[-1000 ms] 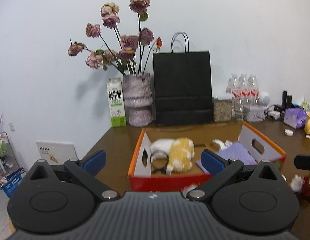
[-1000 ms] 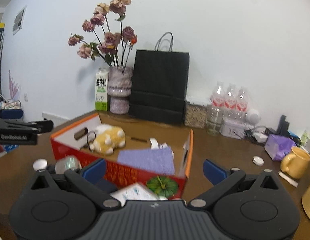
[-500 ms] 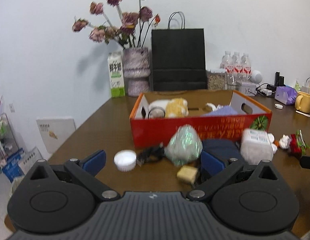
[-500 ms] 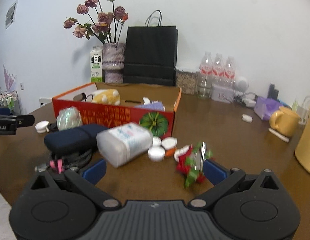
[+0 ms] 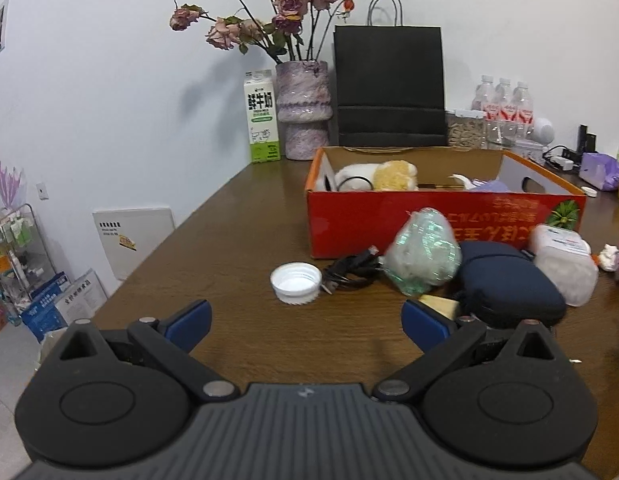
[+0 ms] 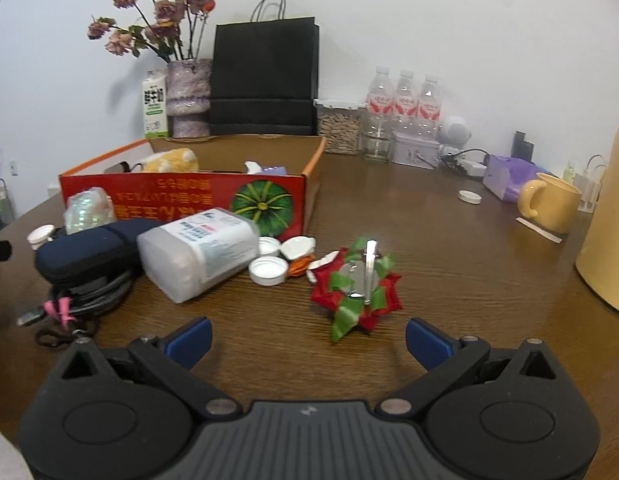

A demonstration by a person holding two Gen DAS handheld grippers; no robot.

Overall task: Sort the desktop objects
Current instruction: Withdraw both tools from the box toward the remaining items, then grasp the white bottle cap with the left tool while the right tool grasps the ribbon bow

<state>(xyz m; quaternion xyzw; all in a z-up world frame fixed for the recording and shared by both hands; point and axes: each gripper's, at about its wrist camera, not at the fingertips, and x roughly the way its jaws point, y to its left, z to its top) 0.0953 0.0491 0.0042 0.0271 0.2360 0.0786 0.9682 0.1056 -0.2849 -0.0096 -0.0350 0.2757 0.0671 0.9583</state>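
Both claws, left claw (image 5: 305,326) and right claw (image 6: 307,338), gape empty; the bow clip (image 6: 355,286) looks light and floppy; probably best pinched on its metal clip.

Left tongs (image 5: 305,322) and right tongs (image 6: 307,338) spread wide, empty.

I read this as a lived-in home or small office room. Brown wood bench (image 5: 237,232) against a plain white wall. Dried roses in a marbled vase (image 5: 303,110), milk carton (image 5: 262,116), black paper bag (image 6: 265,80), water bottles (image 6: 405,98), yellow mug (image 6: 549,206). Wire rack (image 5: 19,240) with clutter stands on the floor.
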